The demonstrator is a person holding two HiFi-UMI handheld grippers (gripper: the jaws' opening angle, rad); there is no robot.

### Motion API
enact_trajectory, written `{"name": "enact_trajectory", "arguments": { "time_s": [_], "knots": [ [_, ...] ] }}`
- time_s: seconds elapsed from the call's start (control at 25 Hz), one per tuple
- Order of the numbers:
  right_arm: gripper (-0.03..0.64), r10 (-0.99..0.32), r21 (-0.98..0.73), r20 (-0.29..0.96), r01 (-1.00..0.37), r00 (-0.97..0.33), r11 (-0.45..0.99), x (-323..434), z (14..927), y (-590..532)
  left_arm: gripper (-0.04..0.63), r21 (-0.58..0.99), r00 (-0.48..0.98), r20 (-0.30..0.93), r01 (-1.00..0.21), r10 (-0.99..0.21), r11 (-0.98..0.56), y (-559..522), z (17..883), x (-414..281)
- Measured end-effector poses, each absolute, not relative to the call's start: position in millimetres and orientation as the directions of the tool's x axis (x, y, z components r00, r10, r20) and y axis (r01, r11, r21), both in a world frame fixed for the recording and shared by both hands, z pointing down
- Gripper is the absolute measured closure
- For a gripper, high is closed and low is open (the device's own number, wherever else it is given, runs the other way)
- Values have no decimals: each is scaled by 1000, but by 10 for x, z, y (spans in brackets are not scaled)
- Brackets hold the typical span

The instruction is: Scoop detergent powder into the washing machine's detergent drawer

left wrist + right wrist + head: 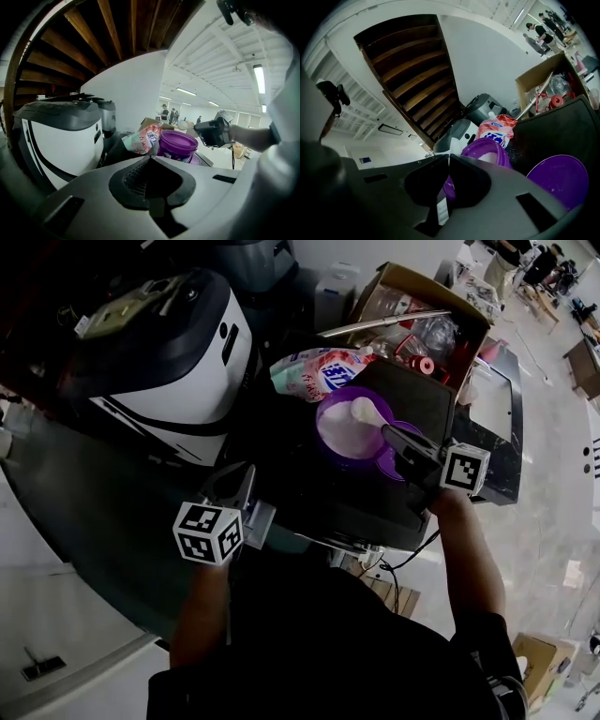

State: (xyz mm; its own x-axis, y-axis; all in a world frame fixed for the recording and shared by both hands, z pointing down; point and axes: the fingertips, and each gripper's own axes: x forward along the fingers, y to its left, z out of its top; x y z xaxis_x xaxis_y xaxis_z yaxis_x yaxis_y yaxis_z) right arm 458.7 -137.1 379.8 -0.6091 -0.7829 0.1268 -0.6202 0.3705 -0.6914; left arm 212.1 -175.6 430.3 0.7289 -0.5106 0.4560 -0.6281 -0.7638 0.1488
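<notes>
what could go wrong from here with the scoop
1. The right gripper pinches the spoon only by its thin handle. If it twists, the powder it seems to carry could spill past the tub onto the black top.
2. The pouch lies right beside the tub, so a swing that way may knock it.
</notes>
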Motion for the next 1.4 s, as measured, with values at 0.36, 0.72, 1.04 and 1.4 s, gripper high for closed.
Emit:
{"name": "enact_trajectory", "arguments": {
  "time_s": [0.36, 0.72, 1.04, 1.4],
  "knots": [
    [598, -787, -690, 103, -614, -608, 384, 4345, 3677, -1362, 588, 135, 717, 427, -652, -550, -746, -1794, 4160, 1753],
    [598, -752, -672, 70, -588, -655, 450, 3542, 3365, -1451, 588, 151, 726, 409, -651, -553, -744, -1804, 4143, 1161],
    [598, -697, -686, 72, -542, -714, 485, 2703, 3389, -1477, 588, 172, 720, 392, -669, -573, -723, -1754, 4188, 577],
    [598, -646, -702, 99, -513, -757, 493, 1829, 3567, -1422, 588, 188, 708, 378, -690, -596, -699, -1650, 4240, -90]
  ]
}}
